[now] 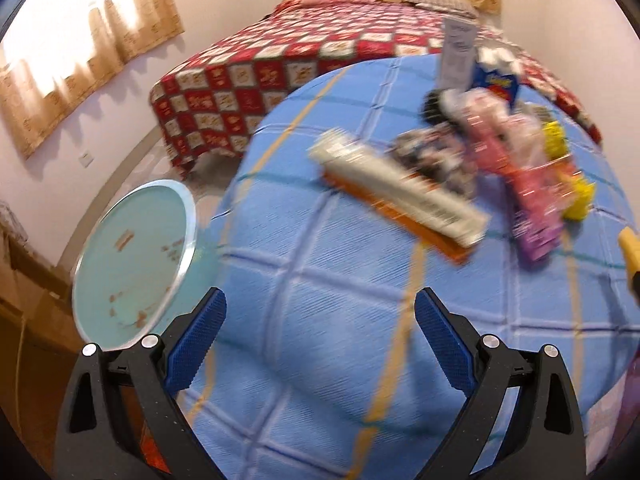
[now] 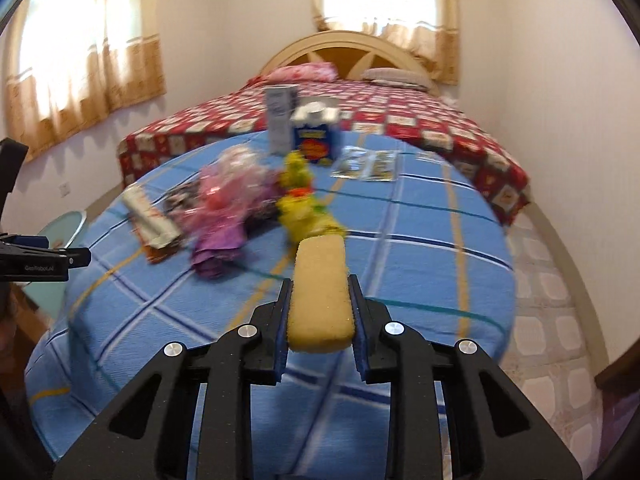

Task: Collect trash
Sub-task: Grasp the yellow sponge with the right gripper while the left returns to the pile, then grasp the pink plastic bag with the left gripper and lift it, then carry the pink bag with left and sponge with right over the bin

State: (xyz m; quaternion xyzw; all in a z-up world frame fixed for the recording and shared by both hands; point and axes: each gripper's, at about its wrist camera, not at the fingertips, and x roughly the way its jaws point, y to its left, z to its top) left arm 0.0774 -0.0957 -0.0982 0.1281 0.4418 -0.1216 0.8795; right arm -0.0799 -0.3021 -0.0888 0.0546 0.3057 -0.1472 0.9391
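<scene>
A pile of trash lies on a table with a blue checked cloth [image 1: 320, 320]: a white and orange carton [image 1: 400, 190], a pink and purple wrapper [image 1: 516, 168], yellow wrappers [image 1: 560, 148], a dark printed wrapper [image 1: 432, 148]. My left gripper [image 1: 320, 320] is open and empty, above the cloth short of the carton. My right gripper [image 2: 320, 300] is shut on a yellow sponge [image 2: 320, 292], held above the cloth near the yellow wrappers [image 2: 300, 204]. The pink wrapper [image 2: 228, 200] and carton [image 2: 150, 216] lie left of it.
A pale blue bin lid [image 1: 132, 264] stands off the table's left edge. A grey box [image 2: 282, 118] and a blue carton [image 2: 316, 140] stand at the far edge, flat packets [image 2: 366, 164] beside them. A bed with a red quilt [image 2: 400, 116] lies beyond.
</scene>
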